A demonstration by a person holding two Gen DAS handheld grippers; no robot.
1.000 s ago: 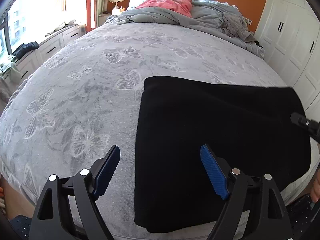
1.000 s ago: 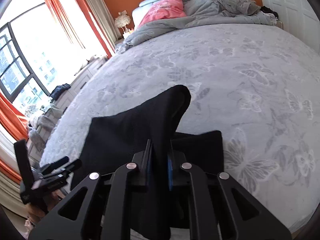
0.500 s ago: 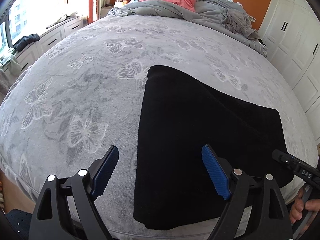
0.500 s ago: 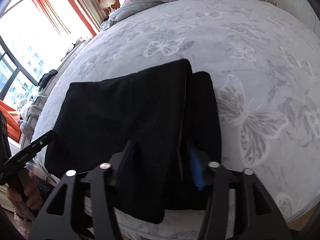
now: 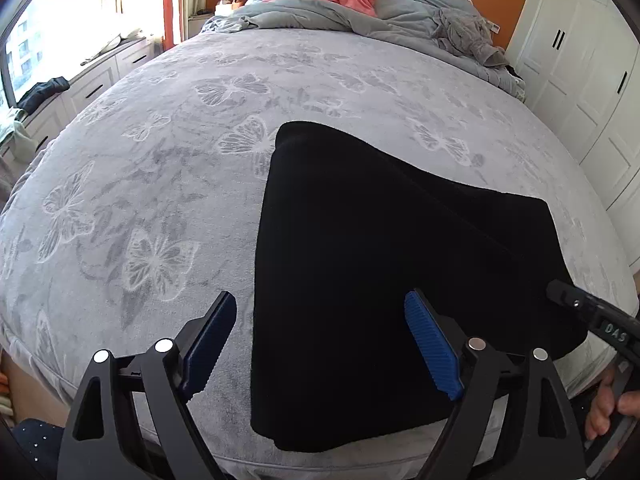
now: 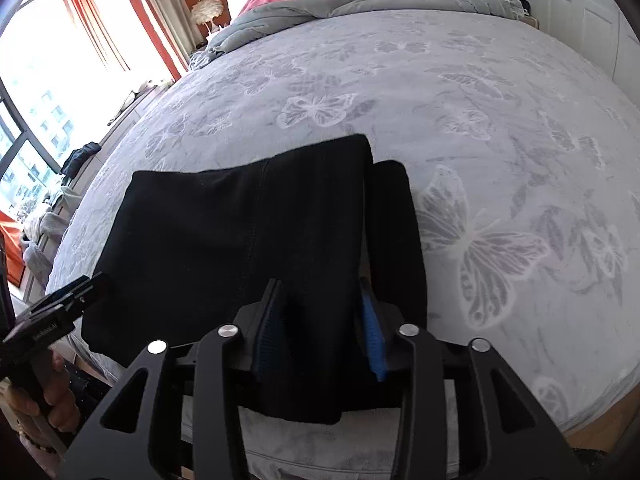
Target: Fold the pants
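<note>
One pair of black pants (image 5: 384,272) lies folded on the bed (image 5: 160,184), toward its 6 o'clock edge. Two grippers: the left gripper (image 5: 320,344) gapes wide, empty; the right gripper (image 6: 320,320) has just been opening, its fingers (image 6: 372,336) parted with fabric between them.

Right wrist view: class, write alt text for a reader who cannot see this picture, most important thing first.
The right gripper, its jaws just opened, straddles the near edge of black folded pants lying flat on a grey butterfly-print bedspread. At lower left a hand holds the left gripper.
</note>
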